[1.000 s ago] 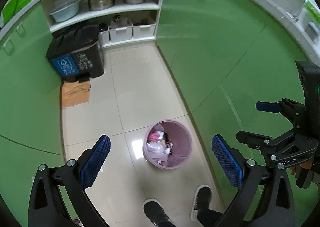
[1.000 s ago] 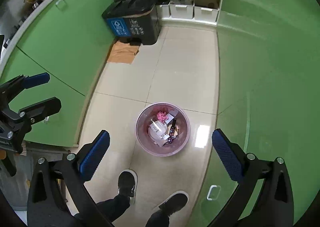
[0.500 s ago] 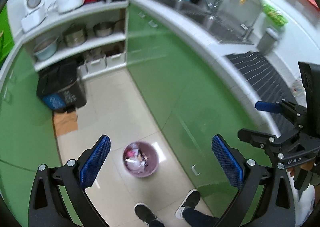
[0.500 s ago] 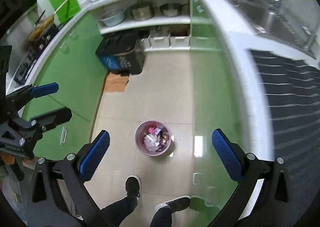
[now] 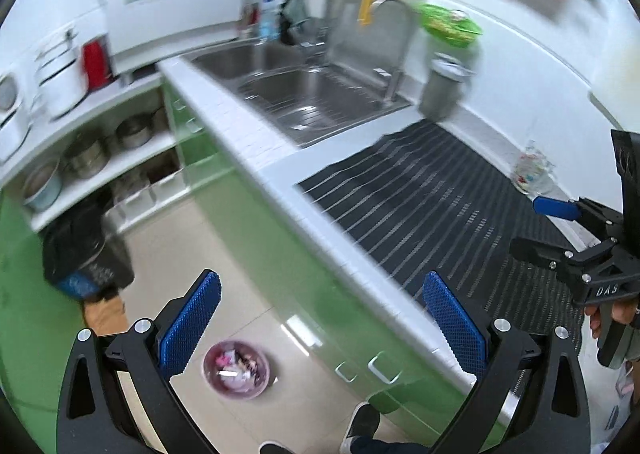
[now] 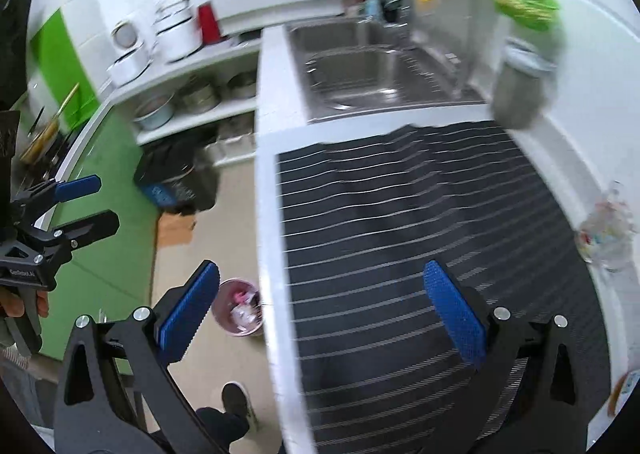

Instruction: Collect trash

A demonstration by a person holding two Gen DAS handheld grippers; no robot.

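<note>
A pink waste bin (image 5: 236, 370) holding wrappers and scraps stands on the floor by the green cabinets; it also shows as the pink bin (image 6: 239, 313) under the counter edge. A crumpled clear wrapper (image 5: 534, 170) with coloured print lies on the counter by the back wall, seen too as the wrapper (image 6: 604, 232) at the far right. My left gripper (image 5: 320, 328) is open and empty, high over the counter edge. My right gripper (image 6: 324, 318) is open and empty above the striped mat (image 6: 420, 221). Each gripper shows in the other's view, open.
A steel double sink (image 5: 304, 93) sits beyond the mat, with a grey metal cup (image 5: 446, 87) and a green basket (image 5: 448, 23) by the wall. Shelves with pots (image 5: 86, 157) and a black waste container (image 5: 86, 258) stand at the far end. The person's shoes (image 5: 364, 420) are on the tiled floor.
Both grippers have risen from low over the pink bin to above counter height and swung right, toward the mat and sink. Both stayed open and empty.
</note>
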